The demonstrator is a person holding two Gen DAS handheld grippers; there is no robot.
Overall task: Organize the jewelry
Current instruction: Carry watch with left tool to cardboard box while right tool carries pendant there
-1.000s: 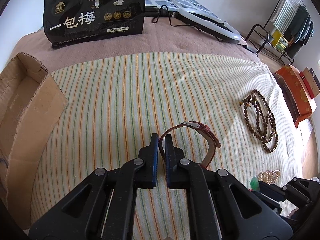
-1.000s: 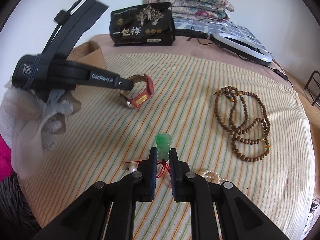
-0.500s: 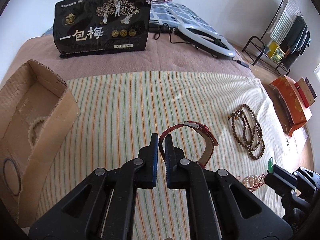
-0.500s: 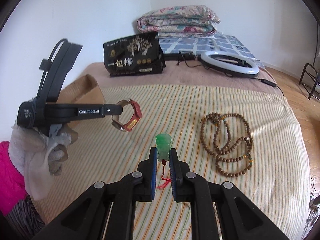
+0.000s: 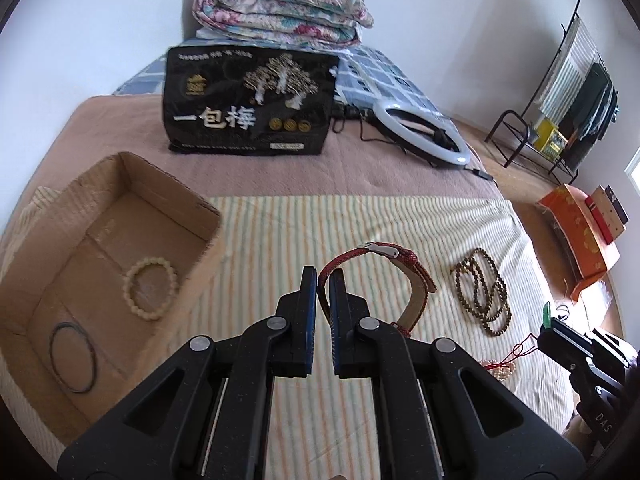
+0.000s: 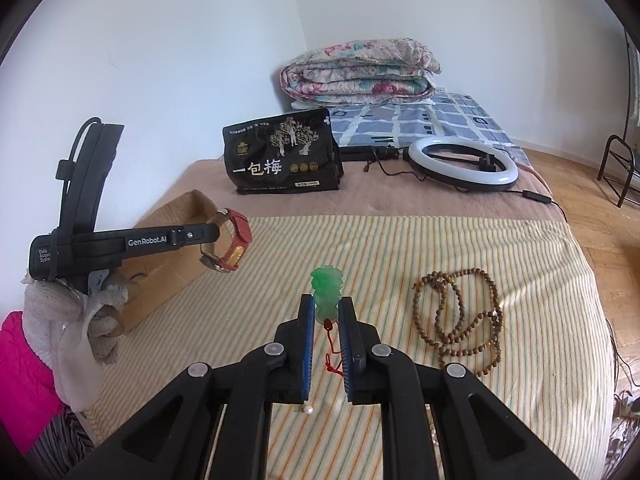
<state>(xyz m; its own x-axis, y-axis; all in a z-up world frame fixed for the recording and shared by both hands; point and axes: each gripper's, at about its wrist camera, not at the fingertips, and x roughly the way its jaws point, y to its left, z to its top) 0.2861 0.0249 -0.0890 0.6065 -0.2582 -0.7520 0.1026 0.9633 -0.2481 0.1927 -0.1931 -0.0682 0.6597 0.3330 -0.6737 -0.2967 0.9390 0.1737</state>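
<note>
The watch (image 5: 384, 276) has a red strap, the pendant (image 6: 327, 292) is green on red cord, the long bead string (image 6: 460, 316) is brown. The bracelet (image 5: 150, 290) is cream in a tan cardboard box (image 5: 172, 196). The cloth (image 6: 400, 248) is cream with green and orange stripes; the bag (image 5: 250, 100) is black with white lettering.

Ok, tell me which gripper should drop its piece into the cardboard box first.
Probably left. The left gripper, shut on the red watch, is right beside the cardboard box; the right gripper, shut on the green pendant, is farther away.
</note>
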